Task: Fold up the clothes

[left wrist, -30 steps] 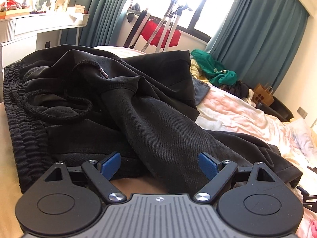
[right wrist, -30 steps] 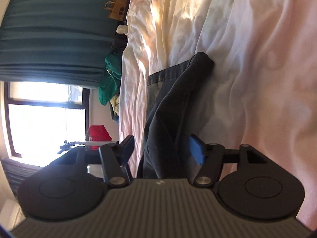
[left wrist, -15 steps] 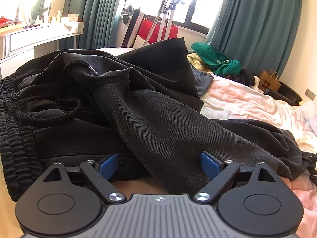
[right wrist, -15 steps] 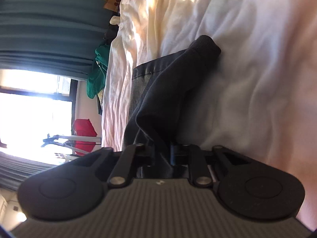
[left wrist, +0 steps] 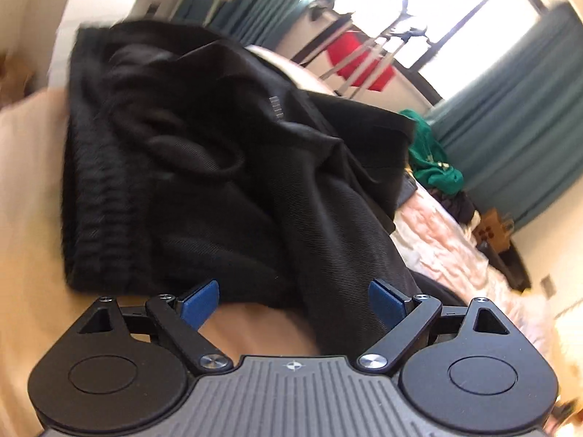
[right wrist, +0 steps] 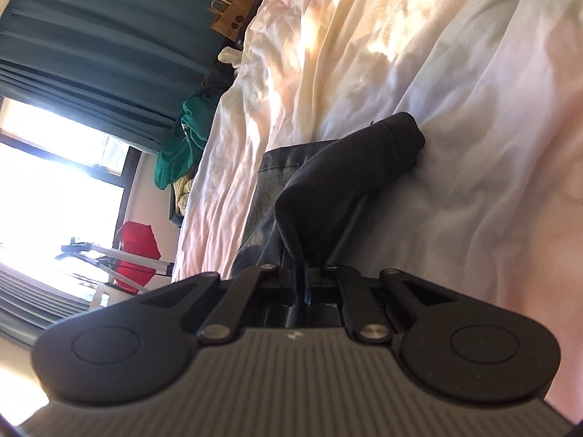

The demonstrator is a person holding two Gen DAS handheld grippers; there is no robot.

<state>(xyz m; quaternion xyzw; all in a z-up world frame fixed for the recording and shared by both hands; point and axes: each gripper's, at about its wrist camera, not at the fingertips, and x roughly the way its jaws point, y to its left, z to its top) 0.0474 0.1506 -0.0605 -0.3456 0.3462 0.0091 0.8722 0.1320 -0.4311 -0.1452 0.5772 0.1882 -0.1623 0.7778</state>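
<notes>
Black sweatpants [left wrist: 226, 189] lie crumpled on the bed, their ribbed waistband [left wrist: 98, 204] at the left of the left wrist view and one leg running down toward the camera. My left gripper [left wrist: 293, 300] stands open at the near edge of the pants, blue pads [left wrist: 198, 300] apart, the leg fabric lying just inside the right pad. In the right wrist view, which is rolled sideways, my right gripper [right wrist: 301, 275] is shut on the dark leg [right wrist: 328, 189] of the pants near its cuff [right wrist: 404, 133].
The bed [right wrist: 455, 83] has a rumpled white and pink sheet. A green garment [left wrist: 435, 162] and other clothes are heaped at the far side. Teal curtains [left wrist: 510, 127], a bright window, a red item on a rack [left wrist: 359, 63] and a paper bag [right wrist: 231, 18] stand beyond.
My right gripper closed on the pant leg and now holds it. The left wrist view has tilted and shifted, with motion blur; the left gripper stays open.
</notes>
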